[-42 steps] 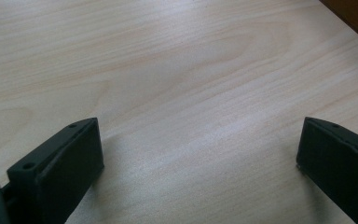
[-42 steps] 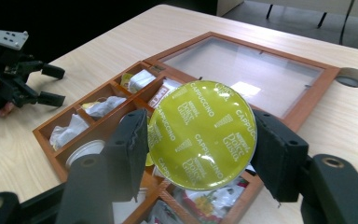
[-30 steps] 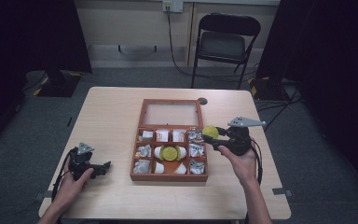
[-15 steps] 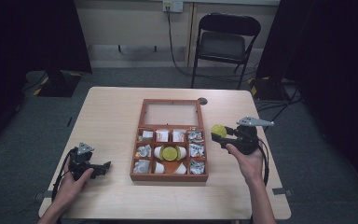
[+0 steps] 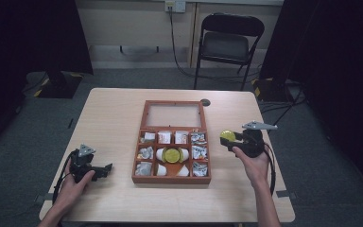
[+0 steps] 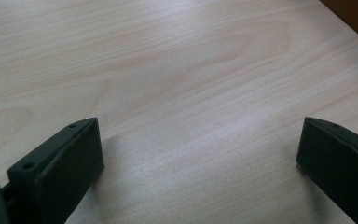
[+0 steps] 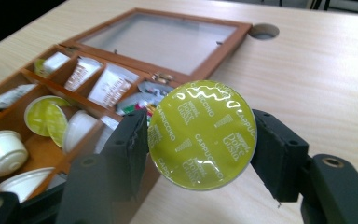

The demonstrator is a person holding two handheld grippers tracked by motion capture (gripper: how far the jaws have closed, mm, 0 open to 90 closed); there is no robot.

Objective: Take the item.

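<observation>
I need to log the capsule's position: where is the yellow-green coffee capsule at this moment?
The coffee capsule is clamped between the jaws of the right gripper, held above the table just right of the wooden box in the high view.

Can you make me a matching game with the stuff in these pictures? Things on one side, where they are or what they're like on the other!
Things:
1. coffee capsule
2. left gripper
3. box lid
4. folding chair

Places or states:
A. open, lying flat on the table
B. on the floor beyond the table
C. open, nothing between its jaws
D. held in the right gripper

Pairs: 1-D, 2-C, 3-A, 4-B
</observation>
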